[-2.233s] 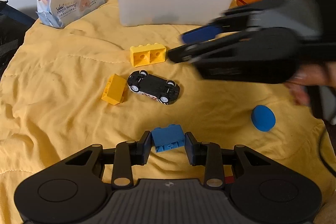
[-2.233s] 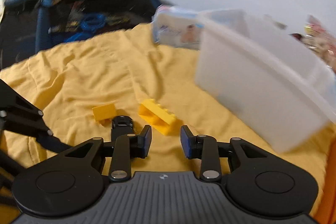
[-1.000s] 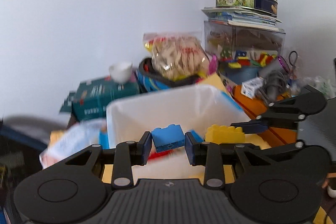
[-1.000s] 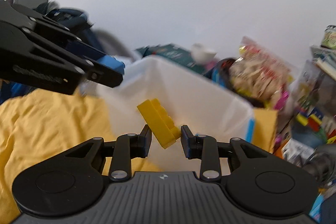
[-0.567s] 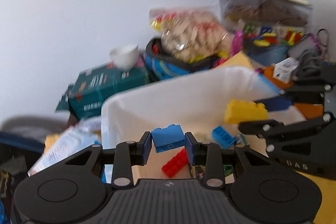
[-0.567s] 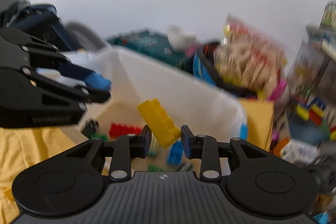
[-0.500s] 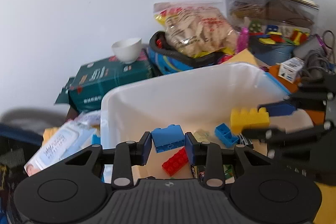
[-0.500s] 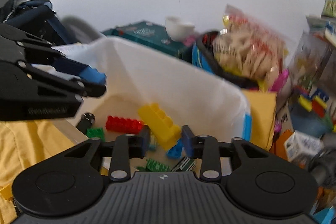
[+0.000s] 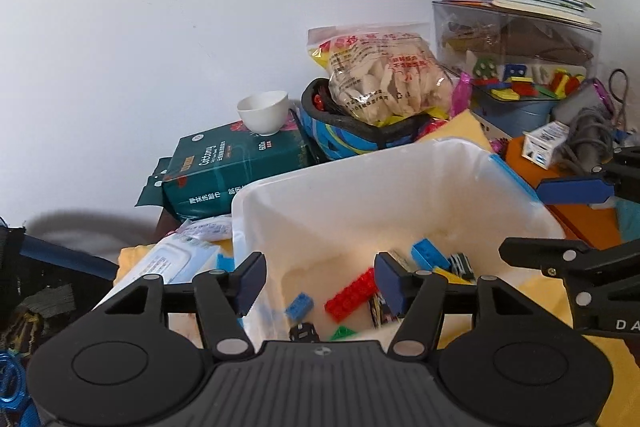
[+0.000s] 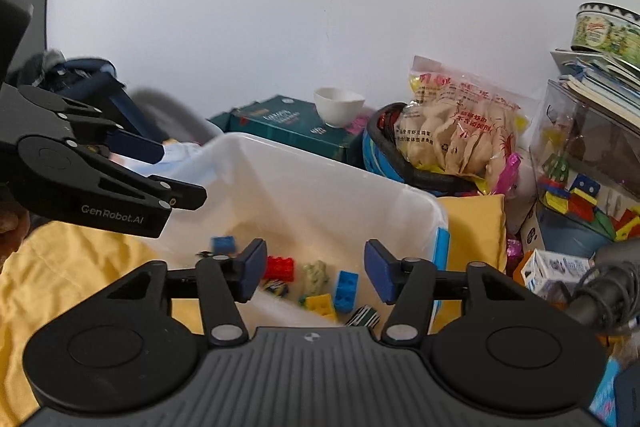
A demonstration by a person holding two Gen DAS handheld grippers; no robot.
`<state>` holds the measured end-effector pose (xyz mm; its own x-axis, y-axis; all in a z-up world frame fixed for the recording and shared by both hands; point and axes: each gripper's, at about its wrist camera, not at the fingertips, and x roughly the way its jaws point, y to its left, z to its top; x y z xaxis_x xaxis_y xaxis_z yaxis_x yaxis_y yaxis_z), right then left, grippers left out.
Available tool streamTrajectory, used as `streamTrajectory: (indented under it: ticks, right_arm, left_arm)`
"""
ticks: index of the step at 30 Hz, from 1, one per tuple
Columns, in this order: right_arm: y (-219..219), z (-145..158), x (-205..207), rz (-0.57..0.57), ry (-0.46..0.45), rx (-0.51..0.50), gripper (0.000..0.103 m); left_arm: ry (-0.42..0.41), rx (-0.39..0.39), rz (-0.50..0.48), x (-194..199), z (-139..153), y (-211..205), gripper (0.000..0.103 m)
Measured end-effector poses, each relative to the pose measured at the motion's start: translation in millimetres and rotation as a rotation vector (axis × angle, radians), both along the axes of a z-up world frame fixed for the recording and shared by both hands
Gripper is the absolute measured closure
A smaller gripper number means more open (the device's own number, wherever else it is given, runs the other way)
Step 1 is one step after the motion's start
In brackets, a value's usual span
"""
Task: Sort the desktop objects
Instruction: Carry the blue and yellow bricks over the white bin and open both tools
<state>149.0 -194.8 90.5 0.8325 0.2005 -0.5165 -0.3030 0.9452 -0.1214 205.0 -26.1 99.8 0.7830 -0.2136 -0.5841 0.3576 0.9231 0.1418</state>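
Hovering over white bin (image 9: 400,183) w/ both tongs for drop-off. Left gripper (image 9: 320,277) opening wide, nothing btwn pads; right gripper (image 10: 314,269) same, empty. Bricks (image 10: 344,285) lying loose on bin floor, 12 o'clock ahead of pads.

Toy car (image 9: 305,331): half hidden behind gripper body. Striped piece (image 10: 363,315): partly hidden, identity unclear. Round tin (image 10: 608,29): cut by frame edge.

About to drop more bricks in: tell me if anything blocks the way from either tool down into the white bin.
Nothing visible does. The left tool and right tool hang over the white bin, jaws opening with nothing between them; only loose bricks lie below.
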Motion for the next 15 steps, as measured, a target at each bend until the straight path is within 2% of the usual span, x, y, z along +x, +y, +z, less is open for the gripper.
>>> streamTrajectory:
  ticks: [3,5,10,12,15]
  right_arm:
    - [-3,-4,-25,0.032,-0.007,0.028,0.043]
    - [-4,-15,-44,0.054,0.01,0.032,0.043]
    - [-6,-54,-82,0.099,0.127,0.0,0.045]
    - [-8,-69,-96,0.123,0.172,-0.008,0.045]
    - [-7,-92,-118,0.182,0.244,-0.069,0.055]
  left_arm:
    - [0.004,-0.005,-0.027,-36,-1,8,0.031]
    - [0.03,-0.002,-0.034,-62,-12,13,0.029]
    - [0.176,0.001,-0.028,-122,-64,26,0.029]
    - [0.256,-0.022,-0.017,-146,-84,28,0.029]
    - [0.348,-0.034,-0.042,-175,-109,23,0.03]
